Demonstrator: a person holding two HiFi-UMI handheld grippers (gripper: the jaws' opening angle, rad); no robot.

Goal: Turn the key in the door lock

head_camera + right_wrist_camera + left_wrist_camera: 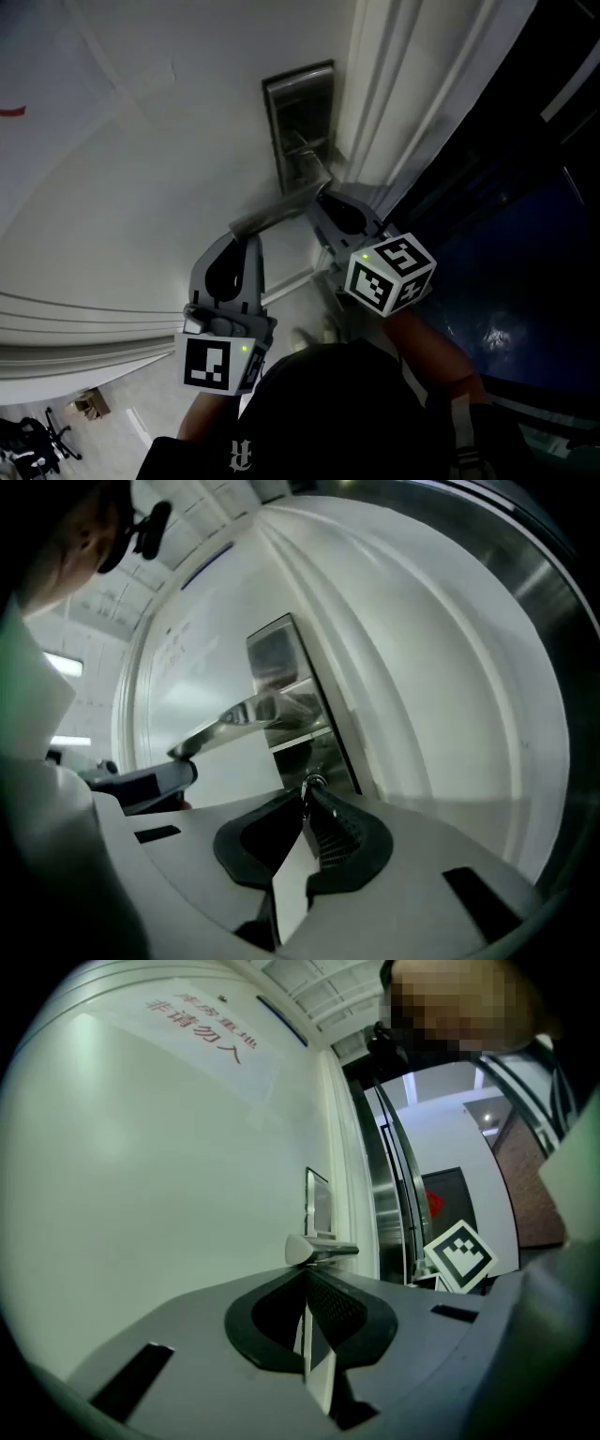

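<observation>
Key (310, 783), one, in right gripper (306, 796) jaws

Grey left claw (306, 1274), grey right claw (306, 793), black-white marker cubes (389, 272), green lights (364, 255)

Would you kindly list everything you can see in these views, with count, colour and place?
White door: one, white, fills the head view's left.
White door frame: one, white, right of the plate.
Brushed-metal lock plate: one, silver-grey, at the door's edge.
Metal lever handle: one, silver, projecting from the plate.
Small metal key: one, silver, at the plate below the lever.
Paper sign with red characters: one, white, high on the door.
Black office chair: one, black, on the floor at lower left.
Left gripper: one, grey, jaws together, tips at the lever's free end.
Right gripper: one, grey, jaws closed on the key.
</observation>
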